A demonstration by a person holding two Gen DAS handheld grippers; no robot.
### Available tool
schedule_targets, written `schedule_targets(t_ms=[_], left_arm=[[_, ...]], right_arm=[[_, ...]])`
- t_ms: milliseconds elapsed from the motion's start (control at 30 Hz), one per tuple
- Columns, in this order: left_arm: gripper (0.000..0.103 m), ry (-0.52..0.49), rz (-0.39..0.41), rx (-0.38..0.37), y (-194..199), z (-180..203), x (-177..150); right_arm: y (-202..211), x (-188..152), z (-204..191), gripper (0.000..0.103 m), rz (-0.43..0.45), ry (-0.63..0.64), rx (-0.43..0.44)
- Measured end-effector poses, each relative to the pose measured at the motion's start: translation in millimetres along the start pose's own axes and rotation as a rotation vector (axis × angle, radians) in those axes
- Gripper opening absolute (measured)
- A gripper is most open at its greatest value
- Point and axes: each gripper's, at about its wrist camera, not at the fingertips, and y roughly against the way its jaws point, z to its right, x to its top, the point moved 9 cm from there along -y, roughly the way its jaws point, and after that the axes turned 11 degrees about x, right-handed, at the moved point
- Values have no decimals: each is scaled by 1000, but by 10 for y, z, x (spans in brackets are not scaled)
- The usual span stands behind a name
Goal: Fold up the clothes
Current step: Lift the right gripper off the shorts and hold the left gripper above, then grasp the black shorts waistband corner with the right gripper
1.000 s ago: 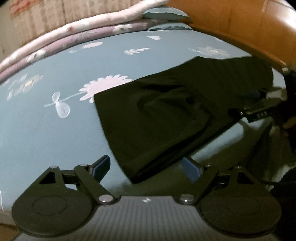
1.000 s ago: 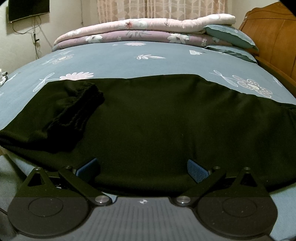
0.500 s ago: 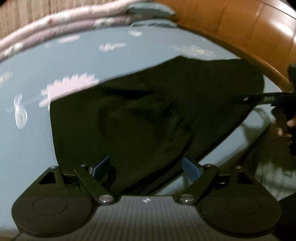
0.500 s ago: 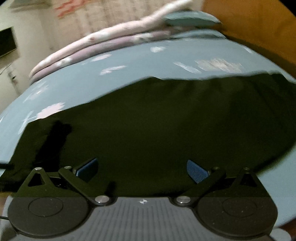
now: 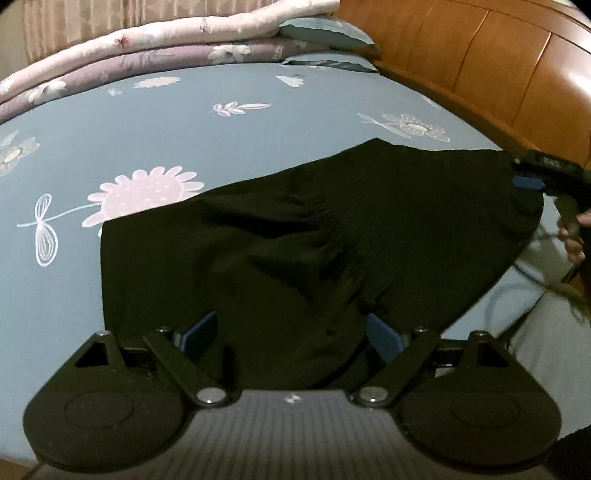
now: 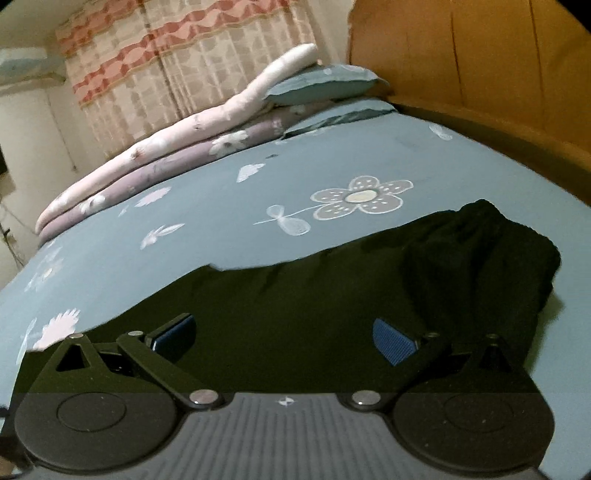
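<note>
Two grippers hang over one black garment (image 5: 332, 251) spread on a bed (image 5: 155, 122) with a blue-grey flowered sheet. In the left wrist view, the left gripper (image 5: 291, 332) has its jaws spread wide, the blue pads standing well apart with a broad stretch of dark cloth between them. The near edge of the garment runs under the jaws, but nothing is pinched; whether the pads touch the fabric I cannot tell.

The right gripper (image 6: 284, 338) shows the same in its own view: jaws wide open, the two blue fingertips (image 6: 393, 341) far apart above the black cloth, gripping nothing. From the left wrist view that right gripper (image 5: 535, 177) appears at the far right end of the garment, one blue pad showing just over the cloth's edge, with part of a hand (image 5: 574, 236) behind it.

The black garment (image 6: 332, 306) lies across the near side of the bed, mostly flat, with rumpled folds through its middle in the left view and a bunched, gathered end at the right in the right view. A large pink flower print (image 5: 144, 195) sits just beside its left corner. Folded quilts (image 5: 155, 48) and pillows (image 5: 325, 33) are stacked along the far side, against a wooden headboard (image 5: 498, 62), with patterned curtains (image 6: 184, 70) behind.
</note>
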Motion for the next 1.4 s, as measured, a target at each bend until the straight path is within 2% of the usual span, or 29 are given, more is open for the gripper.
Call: schedule_targets(t_ms=[133, 267, 567, 700, 767, 867, 1100, 1233, 1400], left_arm=[[88, 4, -17, 14, -24, 19, 3], [88, 23, -37, 39, -73, -15, 18], [88, 13, -34, 18, -117, 128, 82], [88, 11, -29, 23, -101, 144, 108], [88, 12, -32, 22, -104, 155, 113], [88, 6, -39, 24, -103, 193, 112], [88, -8, -41, 29, -84, 268, 163], [88, -16, -38, 27, -82, 302, 192], [88, -15, -37, 20, -87, 330, 208]], right_arm=[[-117, -15, 461, 103, -29, -107, -30], [132, -140, 772, 103, 7, -123, -118], [684, 32, 804, 103, 100, -210, -17], [869, 35, 1164, 103, 146, -443, 19], [820, -38, 1341, 103, 134, -554, 62], [690, -121, 1521, 103, 115, -647, 90], [403, 66, 1762, 103, 127, -694, 133], [254, 206, 1827, 103, 116, -656, 122], [210, 204, 1784, 103, 95, -588, 116]])
